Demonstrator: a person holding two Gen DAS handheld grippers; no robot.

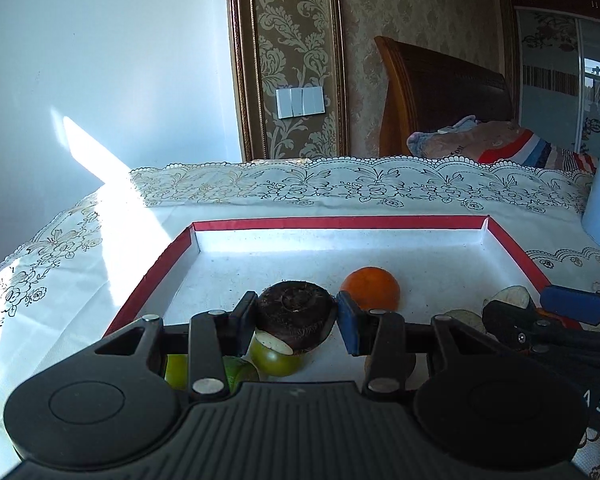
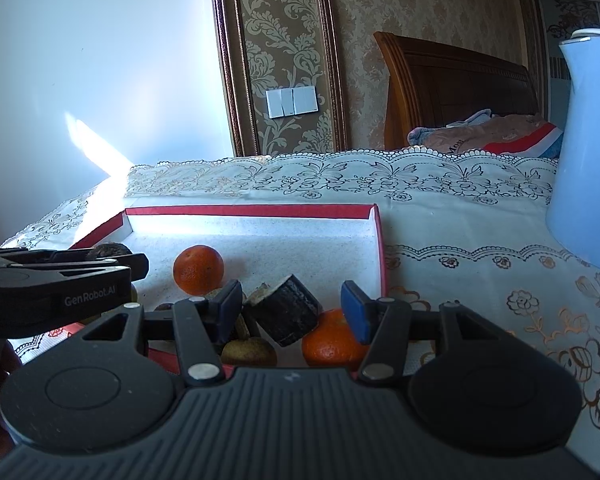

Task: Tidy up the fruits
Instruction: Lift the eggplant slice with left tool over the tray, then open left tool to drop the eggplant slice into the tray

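- The left gripper [image 1: 296, 316] has its fingers clamped on a dark brown round fruit [image 1: 296, 310], one pad pressed to each side, the flat ringed top tilted up toward the camera.
- That fruit hangs above the near part of the red-rimmed tray [image 1: 340, 222], over a small cluster of green fruits [image 1: 274, 356], one with a pale cut face.
- An orange [image 1: 374, 288] sits on the tray floor just beyond and to the right of the held fruit; the far half of the tray is bare, so I judge that is where the fruit could be put.
- The left gripper points forward and downward across the tray from its near edge.
- The right gripper [image 2: 292, 308] has its fingers apart, with nothing pressed between them. A dark cut chunk [image 2: 286, 310] with a pale end lies on the tray in the gap, nearer the left-hand finger, its long axis slanting across the gap.
- A second orange [image 2: 332, 342] lies just below the right-hand finger [image 2: 354, 308], and a yellowish fruit [image 2: 248, 350] sits low beside it.
- The right gripper is nearer the chunk and also aims forward and down, at the tray's right side.
- A pale blue jug [image 2: 584, 168] stands on the lace tablecloth [image 2: 480, 280], well apart from the tray.
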